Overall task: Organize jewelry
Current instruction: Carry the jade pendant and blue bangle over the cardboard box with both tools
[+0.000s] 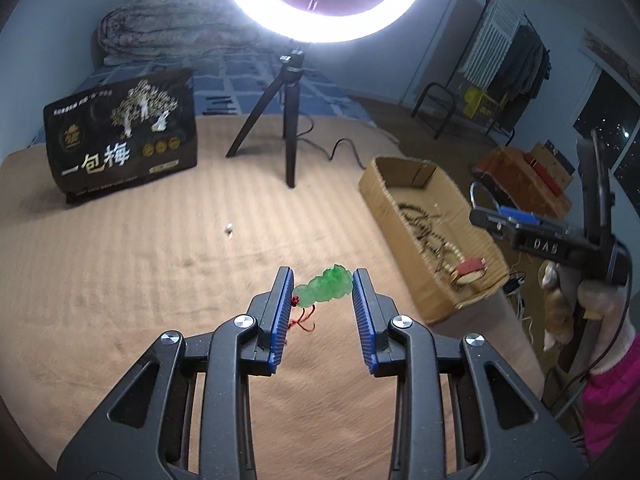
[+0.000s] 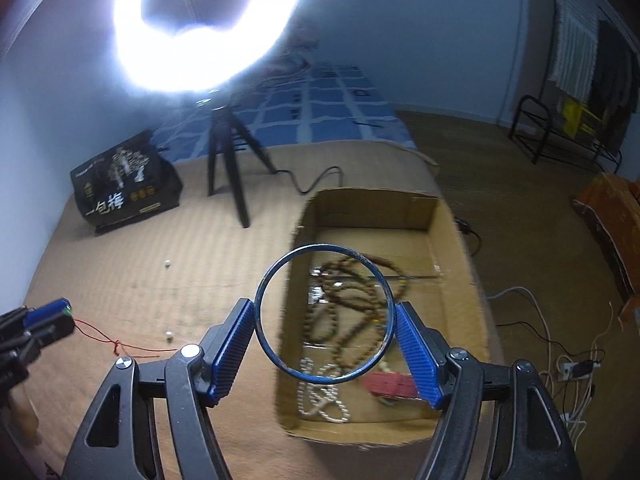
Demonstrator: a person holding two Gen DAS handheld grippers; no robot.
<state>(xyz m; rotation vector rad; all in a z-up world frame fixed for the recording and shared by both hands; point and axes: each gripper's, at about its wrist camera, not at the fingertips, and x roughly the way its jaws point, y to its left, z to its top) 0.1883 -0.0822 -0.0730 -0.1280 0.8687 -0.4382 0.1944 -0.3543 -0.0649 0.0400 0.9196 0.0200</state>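
My left gripper (image 1: 322, 280) is shut on a green jade pendant (image 1: 325, 290) with a red cord (image 1: 306, 316), held just above the tan blanket. My right gripper (image 2: 325, 310) is shut on a thin blue bangle (image 2: 264, 344), held over the left side of an open cardboard box (image 2: 460, 240). The box holds brown bead necklaces (image 2: 344, 304), a silver chain (image 2: 320, 396) and a red item (image 2: 390, 386). In the left wrist view the box (image 1: 384, 196) lies to the right, with the right gripper (image 1: 486, 216) above it. The red cord (image 2: 116, 344) trails on the blanket in the right wrist view.
A ring light on a black tripod (image 1: 290, 120) stands at the back of the blanket. A black printed bag (image 1: 122, 132) stands at the back left. Small pearl-like beads (image 2: 169, 335) lie on the blanket (image 1: 120, 280). Cables and a power strip (image 2: 576, 368) lie on the floor to the right.
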